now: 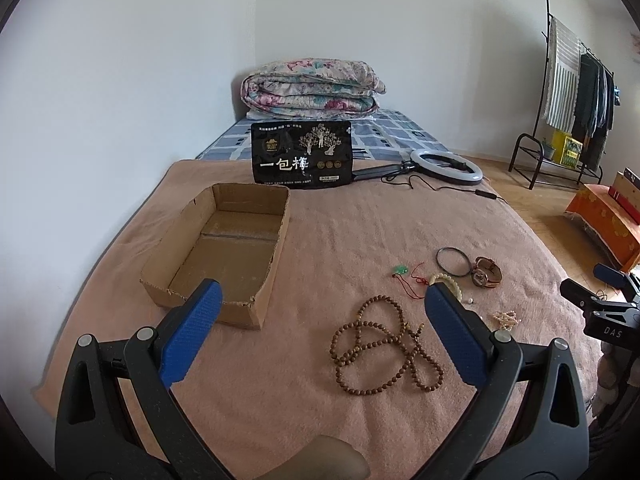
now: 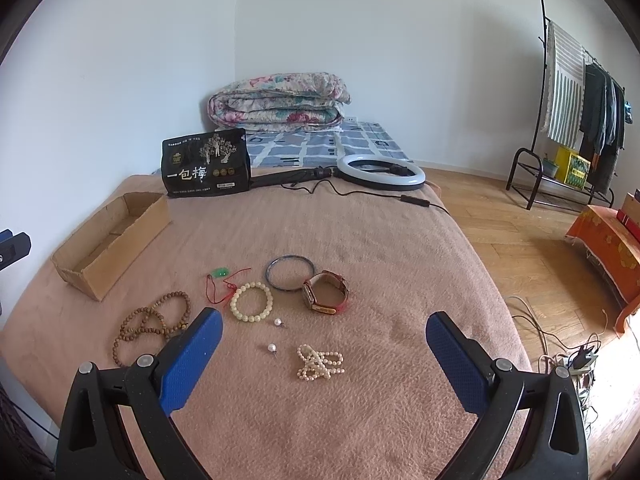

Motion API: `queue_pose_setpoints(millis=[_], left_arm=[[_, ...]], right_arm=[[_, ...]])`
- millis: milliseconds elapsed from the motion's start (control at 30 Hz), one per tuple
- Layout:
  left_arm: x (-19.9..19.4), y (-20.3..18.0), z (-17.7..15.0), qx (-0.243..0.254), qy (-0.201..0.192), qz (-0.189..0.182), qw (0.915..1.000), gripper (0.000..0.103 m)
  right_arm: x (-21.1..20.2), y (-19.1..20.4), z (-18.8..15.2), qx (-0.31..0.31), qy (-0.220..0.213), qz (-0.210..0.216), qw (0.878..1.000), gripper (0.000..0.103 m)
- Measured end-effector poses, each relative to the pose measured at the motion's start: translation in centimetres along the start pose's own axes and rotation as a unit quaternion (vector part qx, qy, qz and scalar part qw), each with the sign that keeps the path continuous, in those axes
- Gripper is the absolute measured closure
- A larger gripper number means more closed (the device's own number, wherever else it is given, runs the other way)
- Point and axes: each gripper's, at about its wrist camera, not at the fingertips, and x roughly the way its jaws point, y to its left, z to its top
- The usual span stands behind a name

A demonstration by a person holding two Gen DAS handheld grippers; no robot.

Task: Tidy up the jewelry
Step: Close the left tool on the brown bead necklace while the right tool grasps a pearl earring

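Left wrist view shows the left gripper (image 1: 320, 320) with its blue ribbed pads spread wide and holding nothing, hovering over the peach blanket (image 1: 320, 220). A shallow cardboard box (image 1: 224, 248), empty, with a torn front lip, lies toward the blanket's left edge. A long strand of brown wooden beads (image 1: 384, 344) lies looped in tangled coils between the fingers. Its slack loops could snag or trail out if pinched at only one strand.

Right wrist view shows the right gripper (image 2: 324, 344), also spread apart and empty. The rest of the jewelry is scattered mid-blanket: a cream bead bracelet (image 2: 251, 302), a thin dark bangle (image 2: 290, 278), a watch (image 2: 325, 293) with a red-brown strap resting on its side, a green pendant on red cord (image 2: 221, 276), two small pearl earrings (image 2: 277, 322) (image 2: 272, 347) and a bunched pearl strand (image 2: 319, 362). I judge the earrings the riskiest: small, round and smooth, they could slip from the pads or sink into the fuzzy nap. The rigid bangle may skate away under a flat pinch.
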Motion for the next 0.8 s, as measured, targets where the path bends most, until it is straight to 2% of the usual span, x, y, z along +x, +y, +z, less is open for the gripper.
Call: queue_pose_setpoints(millis=[300,467,700,800], left_arm=[[3.7,-0.1,-0.7,0.014,0.061,-0.054,0.9966,0.0],[6.4,-1.2,-1.2,0.027,0.101,-0.097,0.9897,0.0],[9.9,-1.6,-2.0,0.017,0.146,-0.119,0.982,0.004],[11.5,-1.7,-2.6,0.009,0.173,-0.142,0.9745,0.005]], right_arm=[[2.4,-0.9,0.2,0.003,0.035,0.02,0.999,0.0],[4.8,-2.3,1.3,0.009,0.06,0.039,0.997,0.001],[8.8,-5.6,1.6,0.071,0.114,0.064,0.989,0.01],[10.0,-5.4,1.2,0.073,0.134,0.087,0.984,0.015]])
